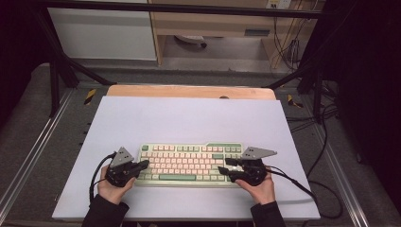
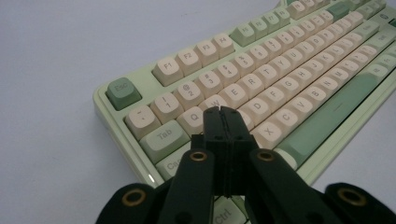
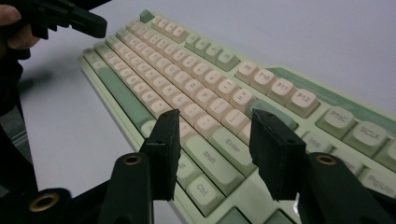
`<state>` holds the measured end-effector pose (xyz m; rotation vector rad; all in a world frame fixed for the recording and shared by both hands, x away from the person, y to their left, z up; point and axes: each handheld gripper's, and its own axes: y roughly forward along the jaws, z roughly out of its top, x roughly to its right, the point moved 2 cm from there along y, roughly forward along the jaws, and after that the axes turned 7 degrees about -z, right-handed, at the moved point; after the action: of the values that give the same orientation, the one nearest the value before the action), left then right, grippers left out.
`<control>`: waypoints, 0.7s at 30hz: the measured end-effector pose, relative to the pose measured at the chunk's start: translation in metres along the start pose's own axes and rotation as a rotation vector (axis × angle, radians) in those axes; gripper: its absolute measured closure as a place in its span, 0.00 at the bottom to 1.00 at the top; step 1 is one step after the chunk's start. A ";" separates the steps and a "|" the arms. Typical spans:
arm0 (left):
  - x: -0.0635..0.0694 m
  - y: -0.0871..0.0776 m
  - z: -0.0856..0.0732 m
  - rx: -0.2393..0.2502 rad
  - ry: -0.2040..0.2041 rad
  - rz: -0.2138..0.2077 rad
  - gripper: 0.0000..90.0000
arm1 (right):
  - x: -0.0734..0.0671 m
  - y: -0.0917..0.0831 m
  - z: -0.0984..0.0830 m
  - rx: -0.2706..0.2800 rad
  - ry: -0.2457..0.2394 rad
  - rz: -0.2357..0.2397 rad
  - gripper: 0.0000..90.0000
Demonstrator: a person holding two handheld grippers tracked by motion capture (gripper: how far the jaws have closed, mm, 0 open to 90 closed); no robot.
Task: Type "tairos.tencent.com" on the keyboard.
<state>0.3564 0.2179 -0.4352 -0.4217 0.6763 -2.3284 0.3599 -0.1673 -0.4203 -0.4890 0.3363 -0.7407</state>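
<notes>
A pale green keyboard [image 1: 189,163] with cream keys lies on the white mat, near the front edge. My left gripper [image 1: 145,164] hovers at the keyboard's left end with its jaws pressed together and nothing held. In the left gripper view its tip [image 2: 222,112] sits over the keys [image 2: 280,70] near Q and W. My right gripper [image 1: 223,165] is at the keyboard's right end, jaws apart. In the right gripper view it [image 3: 215,116] stands open above the Shift and Enter keys of the keyboard [image 3: 196,70], gripping nothing. The left gripper [image 3: 93,25] shows at the far end.
The white mat [image 1: 189,118] covers a wooden table [image 1: 189,91], with bare mat behind and beside the keyboard. Black frame bars [image 1: 61,66] and cables [image 1: 326,142] run around the table's sides. Cables trail from both grippers toward the front edge.
</notes>
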 end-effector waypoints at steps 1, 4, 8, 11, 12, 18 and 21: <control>0.000 0.000 0.000 0.000 0.000 0.000 1.00 | -0.001 0.002 0.001 0.002 0.002 0.000 0.65; 0.000 0.000 0.000 0.000 0.000 0.000 1.00 | -0.007 0.010 0.007 0.004 0.010 0.011 0.74; 0.000 0.000 0.000 0.001 0.001 -0.001 1.00 | -0.010 0.016 0.010 0.008 0.007 0.014 0.79; 0.000 0.000 0.000 0.000 0.001 0.000 1.00 | -0.015 0.025 0.014 0.012 0.013 0.018 0.87; 0.000 0.000 0.000 0.000 0.000 -0.001 1.00 | -0.016 0.027 0.015 0.012 0.018 0.020 0.89; 0.000 0.000 0.000 0.001 0.001 0.000 1.00 | -0.021 0.040 0.020 0.012 0.032 0.028 0.99; 0.000 0.000 0.000 0.003 0.001 0.001 1.00 | -0.024 0.045 0.022 0.009 0.030 0.027 1.00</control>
<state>0.3565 0.2183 -0.4350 -0.4192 0.6737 -2.3282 0.3790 -0.1152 -0.4229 -0.4641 0.3664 -0.7238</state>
